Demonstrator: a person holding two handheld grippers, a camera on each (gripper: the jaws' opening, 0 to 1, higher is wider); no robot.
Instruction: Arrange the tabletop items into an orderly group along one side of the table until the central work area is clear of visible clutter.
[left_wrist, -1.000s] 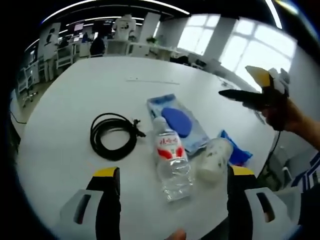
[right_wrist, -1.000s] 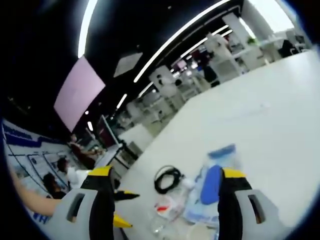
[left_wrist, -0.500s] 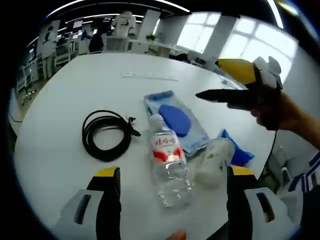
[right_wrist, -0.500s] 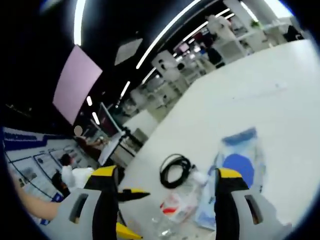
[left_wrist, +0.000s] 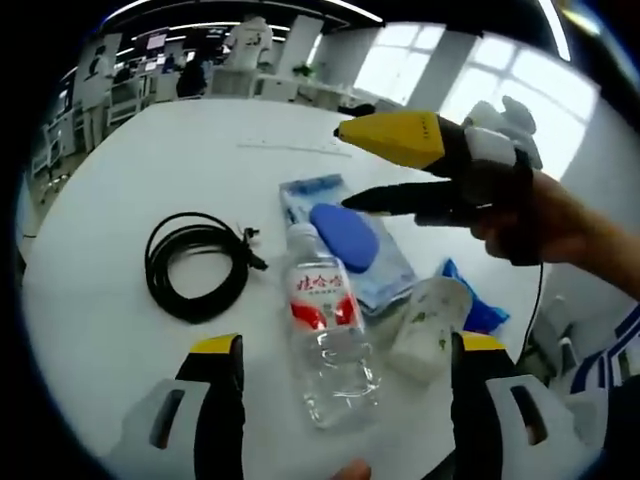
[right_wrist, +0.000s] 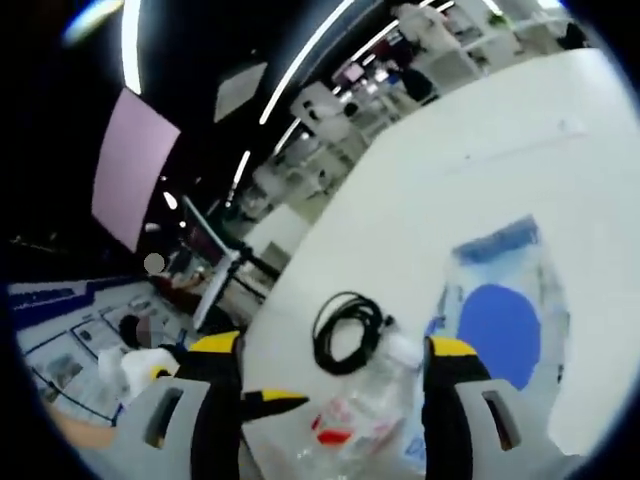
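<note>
Partly hid: blue cloth (left_wrist: 478, 306) behind cup (left_wrist: 428, 328) | bottle (right_wrist: 352, 420) base cut off

Bright window (left_wrist: 470, 85) glare, ceiling strip lights (right_wrist: 300, 60), fisheye-warped blurry edges.

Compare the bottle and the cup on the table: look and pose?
The bottle is clear plastic with a red label and white cap; the cup is milky and translucent with small printed marks. The bottle is the longer; the cup is shorter and tapered. The bottle's cap points at the blue pouch; the cup lies beside a blue cloth. Both lie on their sides on the white table.
</note>
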